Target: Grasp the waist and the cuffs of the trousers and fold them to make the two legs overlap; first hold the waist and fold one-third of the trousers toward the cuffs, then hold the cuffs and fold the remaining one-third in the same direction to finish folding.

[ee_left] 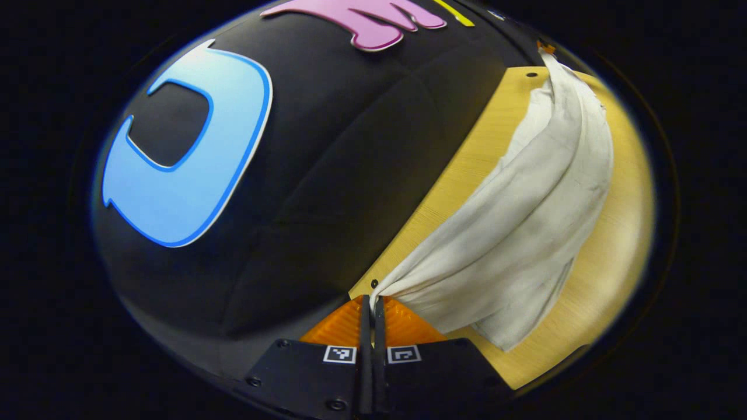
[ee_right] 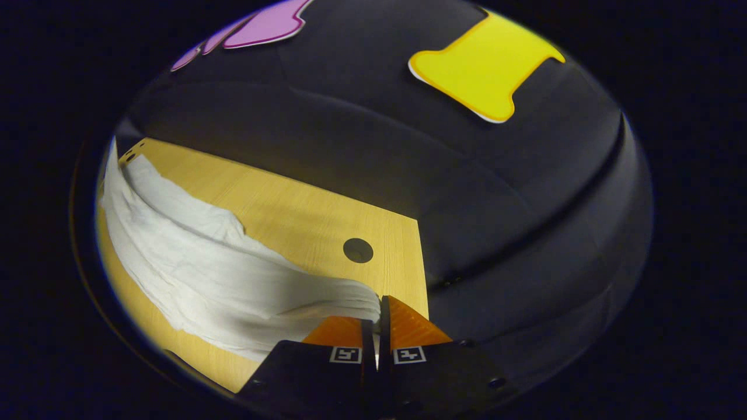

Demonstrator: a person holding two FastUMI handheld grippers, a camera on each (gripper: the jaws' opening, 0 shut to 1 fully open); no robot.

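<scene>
gripper [ee_left: 372, 300] pinching trousers [ee_left: 525, 227], table [ee_left: 618, 245]

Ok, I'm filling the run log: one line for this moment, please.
left gripper: shut on off-white cloth trousers | right gripper: shut on trousers | trousers: lifted, stretched between grippers over light wooden table

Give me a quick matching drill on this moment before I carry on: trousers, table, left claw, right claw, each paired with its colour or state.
Things:
1. trousers
2. table
3. left claw
4. right claw

States:
A. light wood top with a round dark hole
B. shut on one end of the cloth, table's edge just beyond its tips
C. off-white, lifted and stretched between both claws
D. shut on the other end of the cloth, round hole just beyond its tips

Pairs: 1-C, 2-A, 3-B, 4-D
</scene>
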